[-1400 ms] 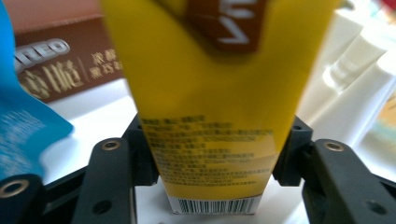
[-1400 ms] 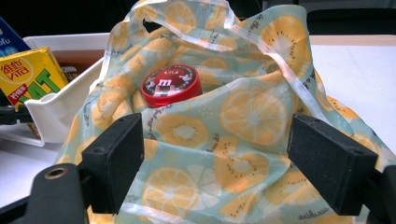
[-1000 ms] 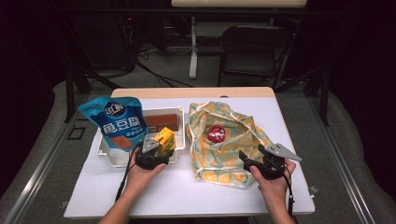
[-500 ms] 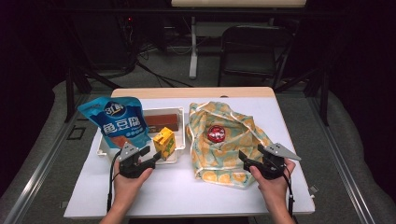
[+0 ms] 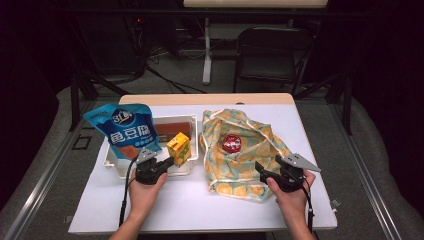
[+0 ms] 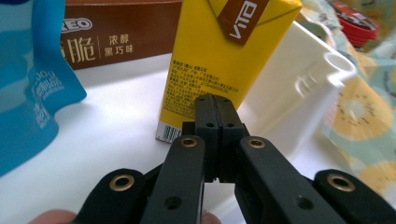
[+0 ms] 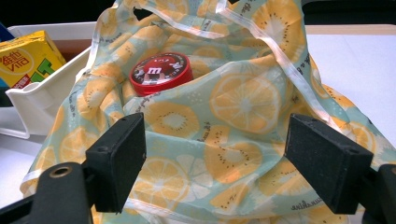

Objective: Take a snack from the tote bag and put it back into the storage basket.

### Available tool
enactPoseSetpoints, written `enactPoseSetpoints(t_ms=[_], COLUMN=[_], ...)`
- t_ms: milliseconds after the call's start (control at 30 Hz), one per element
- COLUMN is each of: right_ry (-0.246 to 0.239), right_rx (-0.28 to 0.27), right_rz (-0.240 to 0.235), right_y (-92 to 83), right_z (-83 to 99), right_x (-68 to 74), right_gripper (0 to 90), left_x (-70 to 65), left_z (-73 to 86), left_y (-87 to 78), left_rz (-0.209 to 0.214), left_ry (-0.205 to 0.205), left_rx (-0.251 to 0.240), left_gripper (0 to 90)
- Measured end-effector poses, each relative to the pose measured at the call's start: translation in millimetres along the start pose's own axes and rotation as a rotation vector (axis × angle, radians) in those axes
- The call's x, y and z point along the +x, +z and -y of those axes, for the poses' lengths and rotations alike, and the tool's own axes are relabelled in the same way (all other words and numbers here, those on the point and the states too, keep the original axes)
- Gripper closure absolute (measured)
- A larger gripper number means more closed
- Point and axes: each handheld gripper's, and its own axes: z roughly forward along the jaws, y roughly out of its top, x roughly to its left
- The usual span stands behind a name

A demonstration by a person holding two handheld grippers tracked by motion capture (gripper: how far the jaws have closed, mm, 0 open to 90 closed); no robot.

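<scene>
Near the table's left edge, the left gripper (image 5: 169,162), its jaws just clenched empty, faces the yellow carton (image 5: 179,148) standing in the white tray (image 5: 114,169); the right gripper (image 5: 269,170) gapes before the fruit-print bag (image 5: 250,155), where packing has barely begun.

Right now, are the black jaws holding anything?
No. The left gripper is shut on nothing, just short of the yellow drink carton. The right gripper is open over the fruit-print bag, not holding it.
</scene>
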Motion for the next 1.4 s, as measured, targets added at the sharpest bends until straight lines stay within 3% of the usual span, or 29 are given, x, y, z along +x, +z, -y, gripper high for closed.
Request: enactPoseSetpoints(t_ms=[200,500,733,833,1000,1100,1233,1400], right_ry=[0.007,0.005,0.006,0.007,0.013,0.017,0.007,0.002], right_rx=[-0.004,0.000,0.002,0.000,-0.004,-0.003,-0.003,0.007], right_rz=[0.008,0.008,0.005,0.005,0.010,0.006,0.003,0.000], right_y=[0.9,1.5,2.1,1.7,1.9,3.2,3.1,3.3], right_z=[1.1,1.4,1.6,1.6,1.8,1.7,1.7,2.4], right_x=[-1.3,-1.5,-2.4,-2.5,-3.9,-1.9,2.2,1.6], right_gripper=[20.0,20.1,20.2,20.2,20.3,20.3,20.5,20.5], left_x=[1.2,8.4,13.0,9.7,0.6,-0.2,-3.6,-2.6], left_z=[-10.1,-24.3,-33.0,-30.0,-19.8,-21.9,-26.0,-30.1], left_y=[8.2,22.5,29.4,23.0,17.9,23.2,34.1,42.9], left_rz=[-0.018,-0.045,-0.065,-0.067,-0.032,-0.020,-0.019,-0.017], left_ry=[-0.012,-0.108,-0.136,-0.117,-0.032,-0.051,-0.039,-0.074], left_rx=[0.021,0.017,0.008,0.010,0.024,0.018,0.040,0.038], left_gripper=[90.0,90.0,90.0,90.0,90.0,90.0,90.0,90.0])
